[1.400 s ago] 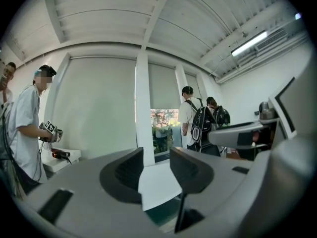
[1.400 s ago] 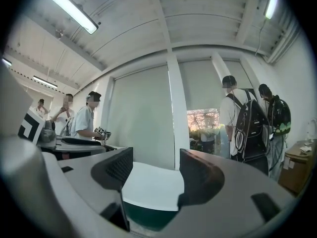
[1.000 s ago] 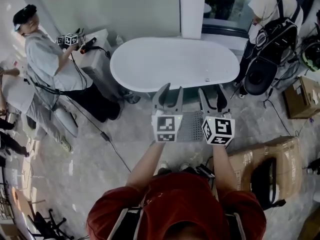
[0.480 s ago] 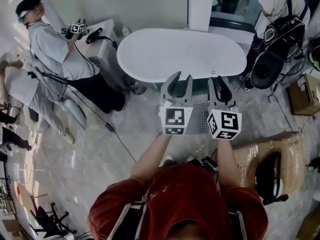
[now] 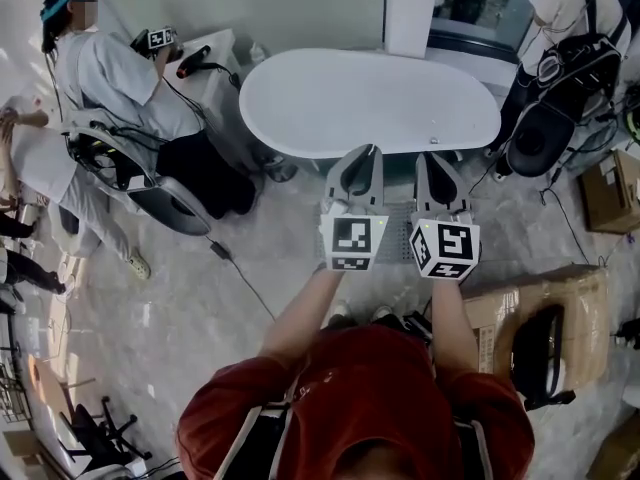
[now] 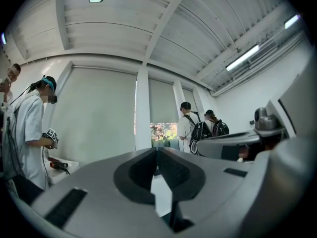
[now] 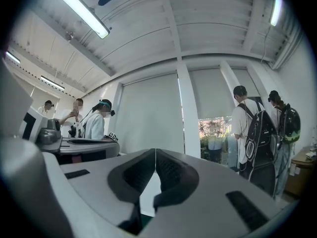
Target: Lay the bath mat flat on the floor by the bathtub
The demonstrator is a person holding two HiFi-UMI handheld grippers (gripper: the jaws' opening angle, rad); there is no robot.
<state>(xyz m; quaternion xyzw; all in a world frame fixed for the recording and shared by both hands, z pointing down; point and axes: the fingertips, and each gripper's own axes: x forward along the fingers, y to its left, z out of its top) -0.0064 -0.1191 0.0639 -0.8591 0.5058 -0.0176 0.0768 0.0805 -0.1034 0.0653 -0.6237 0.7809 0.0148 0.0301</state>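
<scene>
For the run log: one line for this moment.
left claw, right claw: just closed, empty | bath mat: on floor by bathtub

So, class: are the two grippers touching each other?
Apart. Head view shows bath mat between the left gripper and right gripper; both have just closed their jaws on nothing.

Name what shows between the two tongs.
A grey dotted bath mat, in the head view, between the right tongs and the left tongs, whose jaws have just been closing on nothing.
</scene>
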